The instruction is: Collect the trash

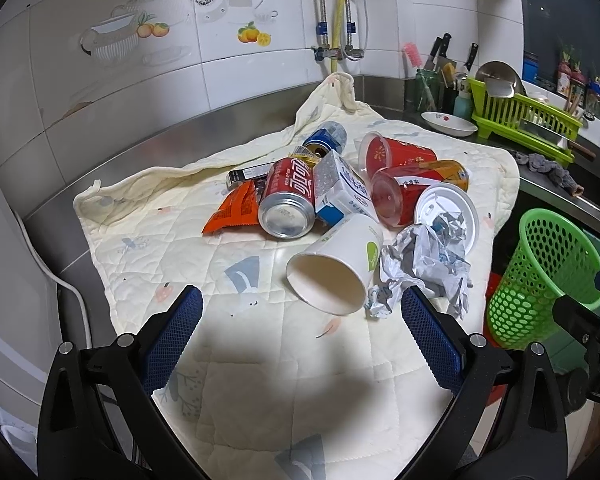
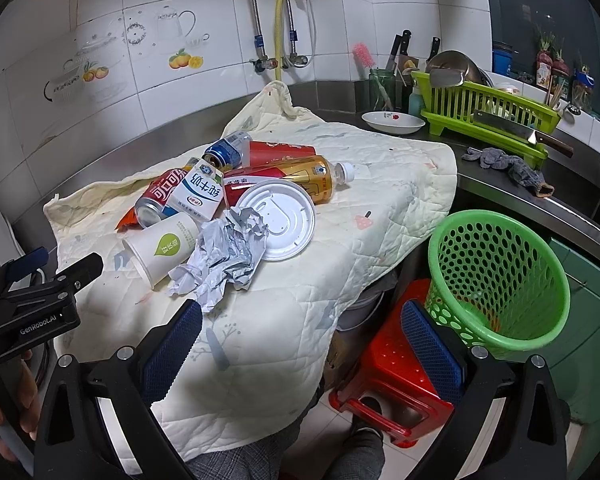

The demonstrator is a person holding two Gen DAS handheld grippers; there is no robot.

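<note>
My left gripper [image 1: 300, 320] hangs low over the quilt [image 1: 140, 236], fingers spread wide with nothing between them, lined up on the open mouth of the paper cup [image 1: 336, 264], which lies on its side just ahead. I'd judge that is my first pick, since it sits nearest and loose at the front of the heap.

Reading the heap from the left: an orange wrapper [image 1: 232, 210] tucked under a red can [image 1: 288, 200], then a milk carton [image 1: 340, 192] leaning on the can, a blue can [image 1: 326, 140] behind, two red tubs [image 1: 396, 176] on their sides, a white lid [image 1: 448, 212] and crumpled paper [image 1: 424, 264] touching the cup. All the trash is bunched mid-quilt, probably so either gripper can reach it.

My right gripper [image 2: 300, 334] hovers at the quilt's near edge, fingers also wide apart and empty, the paper just beyond its left pad. Further right the green basket [image 2: 500, 276] stands on a red stool [image 2: 396, 368] beside the counter, below the quilt's level, so trash can drop straight in. It looks empty so far
</note>
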